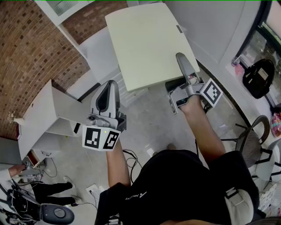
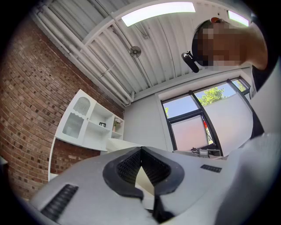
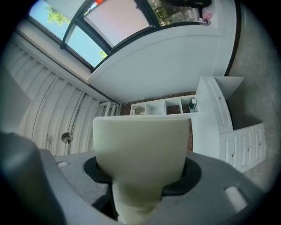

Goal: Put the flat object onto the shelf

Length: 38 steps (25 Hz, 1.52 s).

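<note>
The flat object is a large pale cream board (image 1: 147,44), held level above the floor in the head view. My right gripper (image 1: 181,56) is shut on its near right edge. In the right gripper view the board (image 3: 140,140) fills the space between the jaws. My left gripper (image 1: 112,84) hangs left of the board's near corner, shut and holding nothing. Its black pads (image 2: 127,169) meet at the tips, and a sliver of the board (image 2: 143,180) shows behind them. The white shelf unit (image 1: 61,9) stands against the brick wall; it also shows as open compartments (image 2: 94,125) and as the shelf row (image 3: 164,107).
A low white cabinet (image 1: 44,118) stands at the left by the brick wall (image 1: 26,48). A black bag (image 1: 259,77) and a chair (image 1: 252,140) are at the right. Cables (image 1: 131,160) lie on the grey floor. Another person (image 1: 48,191) is at the lower left.
</note>
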Available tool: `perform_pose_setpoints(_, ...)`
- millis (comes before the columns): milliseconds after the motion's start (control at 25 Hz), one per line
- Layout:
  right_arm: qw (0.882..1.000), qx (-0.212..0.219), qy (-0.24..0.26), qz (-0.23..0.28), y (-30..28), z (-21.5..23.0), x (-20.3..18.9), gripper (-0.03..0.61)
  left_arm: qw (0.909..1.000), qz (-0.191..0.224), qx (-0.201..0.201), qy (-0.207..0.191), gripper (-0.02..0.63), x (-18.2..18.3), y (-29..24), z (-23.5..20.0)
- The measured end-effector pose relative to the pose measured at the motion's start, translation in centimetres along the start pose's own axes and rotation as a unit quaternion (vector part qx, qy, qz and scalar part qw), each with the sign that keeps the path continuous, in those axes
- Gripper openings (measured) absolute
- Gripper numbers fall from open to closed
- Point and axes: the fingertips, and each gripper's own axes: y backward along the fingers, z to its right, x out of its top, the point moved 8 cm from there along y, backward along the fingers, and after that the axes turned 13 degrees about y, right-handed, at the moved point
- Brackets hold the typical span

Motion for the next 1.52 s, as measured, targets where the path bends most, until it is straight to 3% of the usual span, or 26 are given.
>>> perform_pose_setpoints(880,0.999,0.008,-0.017,-0.029,-2.1,1.1,4.7,0.27,0.9998,0.003,0.02,-0.009,-0.002,-1.5,-3.7,2.2)
perform_pose_setpoints(1280,0.999,0.024,-0.024,-0.036,-7.0,1.9,9.8,0.27,0.9992,0.007,0.03,-0.024,-0.002,-2.4,-8.2,2.9)
perform_pose_setpoints(1520,0.998,0.02,-0.031,-0.04,-11.0,3.8,10.6,0.27,0.999,0.006,0.032,-0.031,-0.002,-2.9,-10.9,0.6)
